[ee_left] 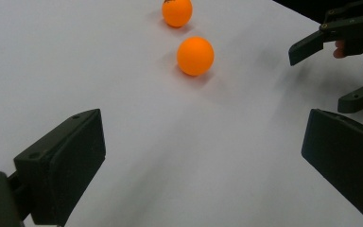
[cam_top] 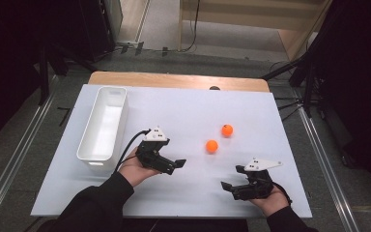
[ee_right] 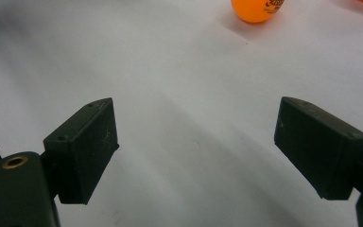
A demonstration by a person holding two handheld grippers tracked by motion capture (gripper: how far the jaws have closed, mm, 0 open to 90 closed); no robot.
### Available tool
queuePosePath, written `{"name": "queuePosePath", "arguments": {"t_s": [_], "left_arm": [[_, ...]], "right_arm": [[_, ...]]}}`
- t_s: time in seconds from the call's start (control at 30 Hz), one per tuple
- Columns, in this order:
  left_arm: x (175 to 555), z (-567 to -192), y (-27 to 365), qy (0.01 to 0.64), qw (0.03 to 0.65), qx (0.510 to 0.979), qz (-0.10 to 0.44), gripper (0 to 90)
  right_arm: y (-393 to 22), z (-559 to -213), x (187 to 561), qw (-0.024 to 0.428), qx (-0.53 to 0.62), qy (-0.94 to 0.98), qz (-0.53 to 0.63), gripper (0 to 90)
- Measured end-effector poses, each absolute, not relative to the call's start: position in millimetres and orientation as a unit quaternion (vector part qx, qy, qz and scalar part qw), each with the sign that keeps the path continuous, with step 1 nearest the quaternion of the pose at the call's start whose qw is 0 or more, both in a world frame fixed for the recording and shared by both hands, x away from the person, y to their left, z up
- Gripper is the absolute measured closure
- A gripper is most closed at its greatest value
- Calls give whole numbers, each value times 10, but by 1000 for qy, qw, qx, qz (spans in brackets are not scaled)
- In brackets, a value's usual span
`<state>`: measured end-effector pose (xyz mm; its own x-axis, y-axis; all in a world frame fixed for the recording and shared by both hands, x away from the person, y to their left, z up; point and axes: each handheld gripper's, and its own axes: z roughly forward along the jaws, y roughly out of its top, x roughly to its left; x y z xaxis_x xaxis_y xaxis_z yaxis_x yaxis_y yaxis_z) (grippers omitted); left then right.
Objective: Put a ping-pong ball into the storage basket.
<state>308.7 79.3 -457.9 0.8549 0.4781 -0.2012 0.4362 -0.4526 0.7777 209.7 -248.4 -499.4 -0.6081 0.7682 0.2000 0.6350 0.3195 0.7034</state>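
Orange balls, two of them, lie on the white bench (cam_top: 183, 116) right of its middle: the nearer ball (cam_top: 212, 146) sits just in front and left of the farther ball (cam_top: 227, 130), close together but apart. Both are free on the surface, and neither tool touches them. The left tool (cam_top: 174, 163) is held low over the bench to the left of the nearer ball, its jaws spread wide with nothing between them. The right tool (cam_top: 234, 180) is near the front edge, right of and in front of the balls, its jaws also wide apart and empty. A white bin (cam_top: 102, 128) stands along the left side of the bench, well apart from the balls. The left gripper view looks across the bare surface to both balls ahead, the nearer one (ee_left: 195, 56) in front of the farther one (ee_left: 177, 12), and catches the right tool (ee_left: 347, 64) at the right edge. The right gripper view brings out dark printing on the ball (ee_right: 257, 9) at its top edge, with bare bench between the jaws.
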Motion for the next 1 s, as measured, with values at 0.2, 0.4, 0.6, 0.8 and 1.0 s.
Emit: {"name": "queuePosePath", "arguments": {"t_s": [0.2, 0.4, 0.6, 0.8, 1.0], "left_arm": [[3130, -4534, 742, 260, 449, 854, 20, 10], [3170, -4503, 661, 248, 446, 859, 23, 10], [3207, -4475, 573, 244, 446, 861, 22, 10], [3245, -4448, 471, 235, 444, 864, 17, 10], [3273, -4451, 367, 235, 446, 864, 15, 10]], "right_arm": [[-2487, -4994, 2095, 83, 436, 807, 389, 127], [-2491, -4994, 2099, 84, 435, 807, 390, 128], [-2487, -4995, 2099, 83, 436, 807, 389, 128], [-2478, -4994, 2095, 82, 432, 809, 389, 128], [-2480, -4993, 2094, 82, 437, 807, 389, 127]]}}
